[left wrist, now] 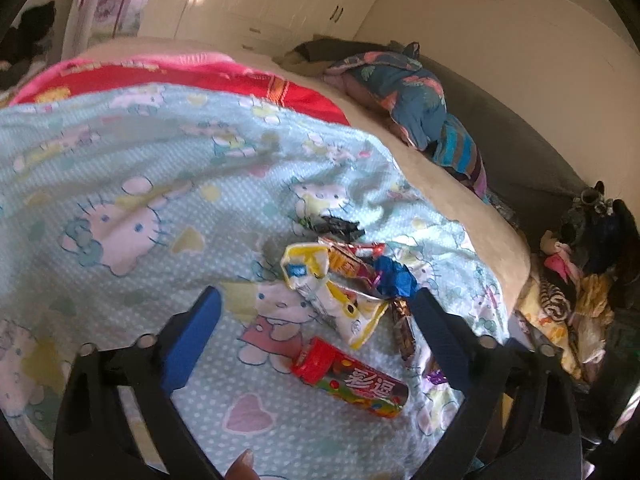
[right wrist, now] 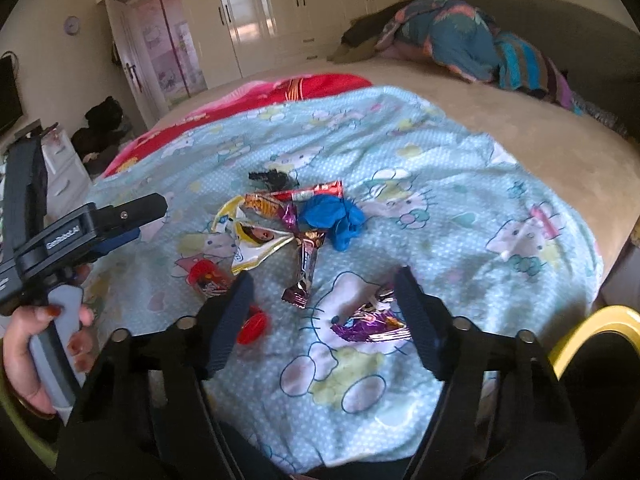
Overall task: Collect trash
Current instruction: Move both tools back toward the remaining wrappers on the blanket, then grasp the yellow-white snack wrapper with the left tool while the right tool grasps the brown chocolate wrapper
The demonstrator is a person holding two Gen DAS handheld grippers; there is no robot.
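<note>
Trash lies on a light blue cartoon-cat blanket point(left wrist: 120, 160) on the bed. There is a red candy tube point(left wrist: 350, 378), a white and yellow snack bag point(left wrist: 336, 300), a crumpled blue wrapper point(left wrist: 394, 278), a brown candy bar wrapper point(left wrist: 404, 330), an orange-red wrapper point(left wrist: 348, 258) and a black wrapper point(left wrist: 334, 226). My left gripper point(left wrist: 316, 300) is open and empty above the snack bag. My right gripper point(right wrist: 324, 280) is open and empty. A purple foil wrapper point(right wrist: 370, 320) lies just inside its right finger. The tube point(right wrist: 210, 278) is partly hidden by its left finger point(right wrist: 230, 320). The left gripper point(right wrist: 120, 220) shows at the left.
A red blanket point(right wrist: 256, 96) and beige bedspread point(right wrist: 540, 132) lie beyond. Bundled blue patterned clothes point(right wrist: 460, 40) sit at the bed's far side. Clutter point(left wrist: 580, 280) lies beside the bed on the right. A yellow rim point(right wrist: 592, 332) shows at lower right. Wardrobes point(right wrist: 280, 8) line the wall.
</note>
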